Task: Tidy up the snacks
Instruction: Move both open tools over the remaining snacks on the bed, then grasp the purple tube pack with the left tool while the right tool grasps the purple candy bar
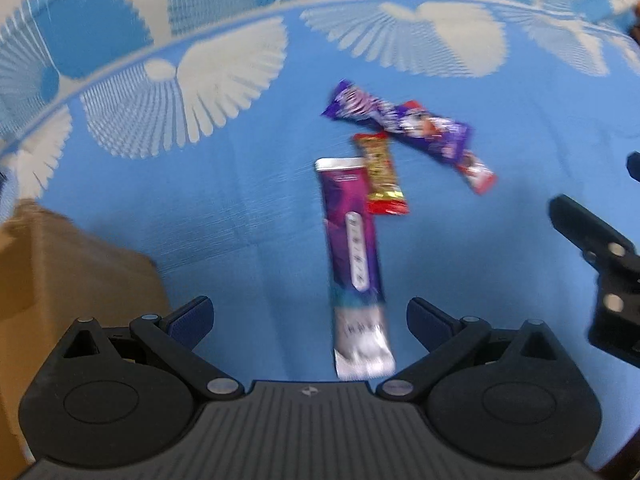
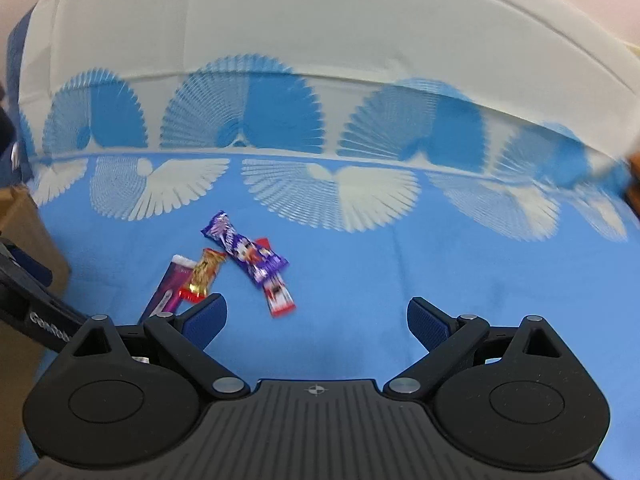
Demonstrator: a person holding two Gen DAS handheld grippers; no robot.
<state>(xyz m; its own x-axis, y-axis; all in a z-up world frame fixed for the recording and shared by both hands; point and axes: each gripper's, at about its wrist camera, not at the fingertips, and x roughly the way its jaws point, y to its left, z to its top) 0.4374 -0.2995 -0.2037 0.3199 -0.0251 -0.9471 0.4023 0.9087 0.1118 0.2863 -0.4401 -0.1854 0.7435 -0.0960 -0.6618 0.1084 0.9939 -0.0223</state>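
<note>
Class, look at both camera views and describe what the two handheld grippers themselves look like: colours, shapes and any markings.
Both the left gripper and right gripper are matte black, with ribbed grey centre plates, round side housings, silver rivets and dark blue textured fingertips. A small crosshair mark sits mid-plate. White lettering, partly hidden, runs along the left gripper's side.

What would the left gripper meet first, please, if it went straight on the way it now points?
Most likely the long purple-and-silver snack packet, which lies on the blue cloth between the open left gripper's fingers and runs away from it. Depth is unclear in this blurred view.
</note>
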